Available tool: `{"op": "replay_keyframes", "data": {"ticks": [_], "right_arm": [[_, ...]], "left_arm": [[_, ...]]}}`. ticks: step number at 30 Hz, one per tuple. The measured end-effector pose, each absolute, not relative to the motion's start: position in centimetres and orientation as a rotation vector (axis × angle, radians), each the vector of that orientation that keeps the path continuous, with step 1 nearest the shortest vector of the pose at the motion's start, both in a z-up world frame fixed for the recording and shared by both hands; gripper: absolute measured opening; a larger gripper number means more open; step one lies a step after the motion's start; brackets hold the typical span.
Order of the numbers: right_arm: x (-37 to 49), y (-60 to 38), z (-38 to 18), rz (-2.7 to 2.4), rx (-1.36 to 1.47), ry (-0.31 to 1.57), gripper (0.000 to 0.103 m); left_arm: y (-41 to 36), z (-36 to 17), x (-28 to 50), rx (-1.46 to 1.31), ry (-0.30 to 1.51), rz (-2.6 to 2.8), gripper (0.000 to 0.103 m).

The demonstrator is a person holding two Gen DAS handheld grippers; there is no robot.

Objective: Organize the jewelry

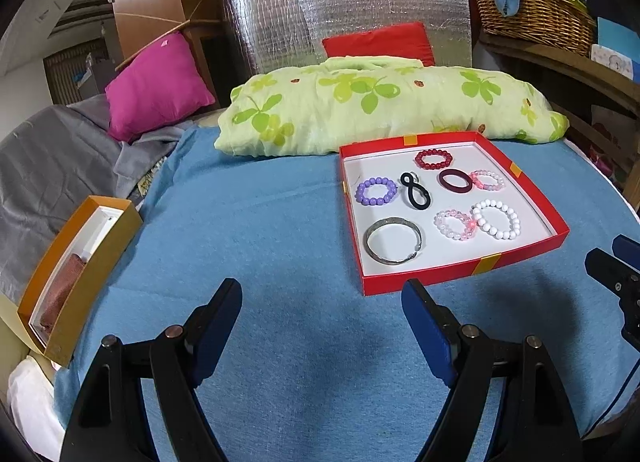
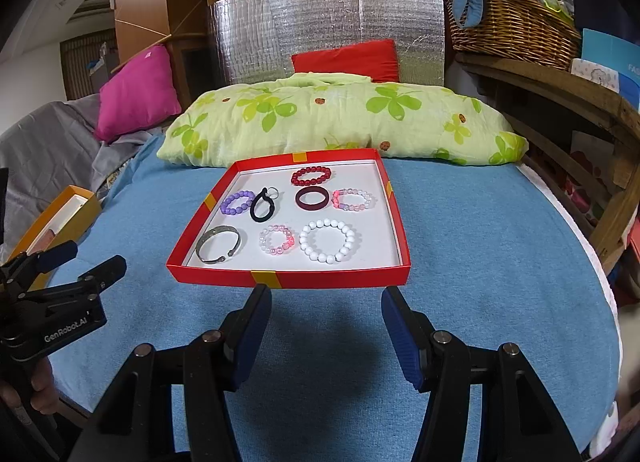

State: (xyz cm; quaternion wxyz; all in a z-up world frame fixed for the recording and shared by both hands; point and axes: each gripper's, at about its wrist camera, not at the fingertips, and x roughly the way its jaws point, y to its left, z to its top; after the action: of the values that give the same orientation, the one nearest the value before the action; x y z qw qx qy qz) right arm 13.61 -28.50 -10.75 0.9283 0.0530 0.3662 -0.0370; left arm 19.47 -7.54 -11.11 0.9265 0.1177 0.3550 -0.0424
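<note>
- Both grippers hang over the blue cloth-covered table (image 2: 480, 262), each with its black fingers and blue pads spread apart and nothing between them.
- Left gripper (image 1: 322, 304): its fingers stand wide over bare cloth; the shallow red cardboard tray (image 1: 424, 282) with a white floor lies just beyond its right fingertip and off to that side.
- Right gripper (image 2: 326, 308): its fingers are parted less widely, and the tray's (image 2: 280, 280) near wall sits straight ahead, just past both fingertips.
- Inside the tray, nearest the right gripper's fingers: a grey metal open bangle (image 2: 219, 245) on the left, a clear-and-pink bead bracelet (image 2: 277, 245) in the middle, a white bead bracelet (image 2: 328, 241) on the right.
- Farther in: a purple bead bracelet (image 2: 237, 203), a black looped hair tie (image 2: 263, 206), a dark maroon smooth ring bangle (image 2: 312, 199), a pale pink bead bracelet (image 2: 354, 199), and a red bead bracelet (image 2: 312, 175) by the far wall.
- Well off to the left of the left gripper's fingers, an open orange-gold box (image 1: 76, 274) lies at the cloth's edge.
- Behind the tray lies a green leaf-print pillow (image 2: 340, 118).
</note>
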Motion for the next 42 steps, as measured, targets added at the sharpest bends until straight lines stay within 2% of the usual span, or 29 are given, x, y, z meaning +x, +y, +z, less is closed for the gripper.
{"op": "replay_keyframes", "data": {"ticks": [20,42], "right_arm": [[14.4,-28.4,-11.0,-0.088,0.135,0.750,0.061],[13.7,-30.5,-10.8,-0.094,0.192,0.756,0.061]], "left_arm": [[-6.4,-10.9,19.6,0.190,0.720,-0.104,0.083],[-9.1,-11.8,19.9,0.229,0.726,-0.129,0.083]]}}
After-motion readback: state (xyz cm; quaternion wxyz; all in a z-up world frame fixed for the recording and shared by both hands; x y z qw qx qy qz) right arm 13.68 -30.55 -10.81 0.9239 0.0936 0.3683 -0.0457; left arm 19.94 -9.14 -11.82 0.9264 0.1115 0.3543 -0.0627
